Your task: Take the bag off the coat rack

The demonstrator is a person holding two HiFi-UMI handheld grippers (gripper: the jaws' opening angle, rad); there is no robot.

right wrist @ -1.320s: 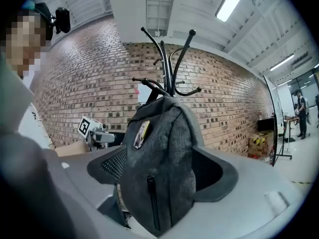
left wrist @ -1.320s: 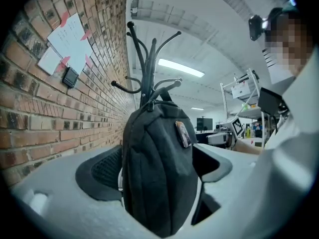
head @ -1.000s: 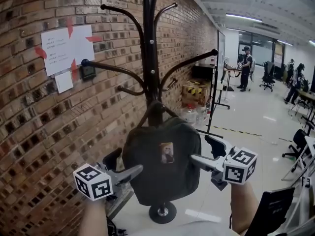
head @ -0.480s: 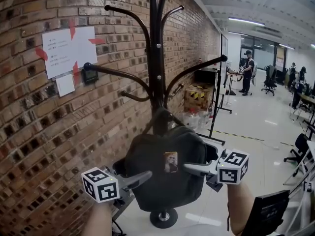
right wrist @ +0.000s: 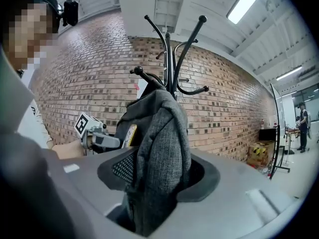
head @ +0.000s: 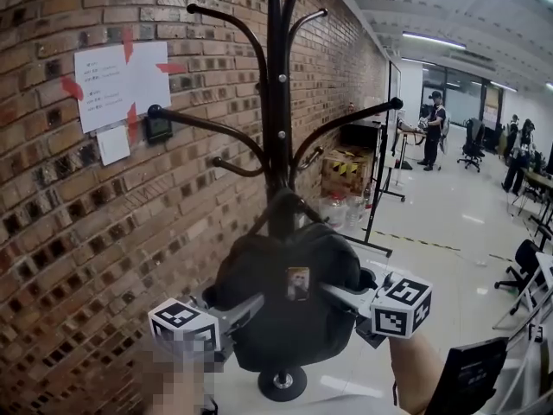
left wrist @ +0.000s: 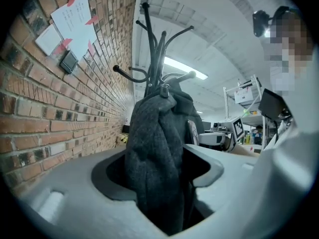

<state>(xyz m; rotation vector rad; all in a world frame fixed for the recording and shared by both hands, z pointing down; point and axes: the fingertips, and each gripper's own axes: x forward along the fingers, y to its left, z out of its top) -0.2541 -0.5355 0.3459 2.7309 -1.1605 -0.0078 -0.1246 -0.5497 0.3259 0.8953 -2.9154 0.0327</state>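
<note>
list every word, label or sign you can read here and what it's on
No text is legible.
paper notice on the brick wall: printed lines, too small to read
small note below it: too small to tell
patch on the bag: a picture, no words readable
cardboard box: yellow and black stripes only

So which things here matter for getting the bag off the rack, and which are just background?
Job in hand: bag, hanging on the coat rack; left gripper and right gripper, each closing its fingers with bag fabric between them.

Just there: paper notes on the brick wall; cardboard box; standing person; office chair.
</note>
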